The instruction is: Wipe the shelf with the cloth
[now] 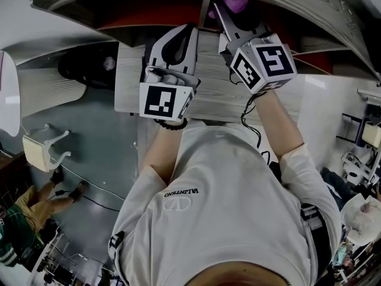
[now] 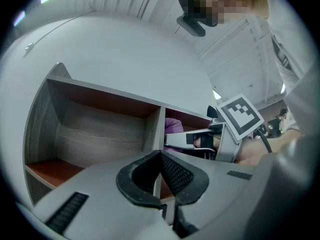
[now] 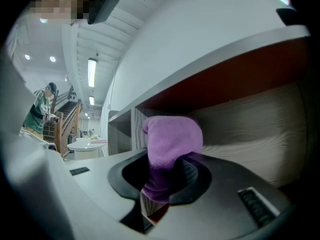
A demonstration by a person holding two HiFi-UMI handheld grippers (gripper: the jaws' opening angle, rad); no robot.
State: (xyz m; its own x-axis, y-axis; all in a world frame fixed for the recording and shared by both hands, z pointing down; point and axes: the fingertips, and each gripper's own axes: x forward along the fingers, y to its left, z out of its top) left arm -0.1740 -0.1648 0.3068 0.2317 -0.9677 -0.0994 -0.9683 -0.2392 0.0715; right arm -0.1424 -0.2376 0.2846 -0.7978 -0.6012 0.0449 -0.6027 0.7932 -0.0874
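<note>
Wood-grain shelf (image 2: 95, 131), upright divider (image 2: 153, 129) ahead. Right gripper (image 3: 161, 176) clamps fuzzy purple cloth (image 3: 172, 134); left gripper (image 2: 161, 159) jaws together, empty.

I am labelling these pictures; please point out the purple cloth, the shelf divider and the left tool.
purple cloth (image 3: 172, 136), right gripper view, its bunched top.
shelf divider (image 2: 152, 126), left gripper view, its side face.
left tool (image 2: 161, 156), left gripper view, between its fingertips.

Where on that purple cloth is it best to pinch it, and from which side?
Pinch the cloth by its bunched lower end, from the open front of the shelf, as the right claw does. That leaves its rounded bulk sticking out ahead to rub the boards.
</note>
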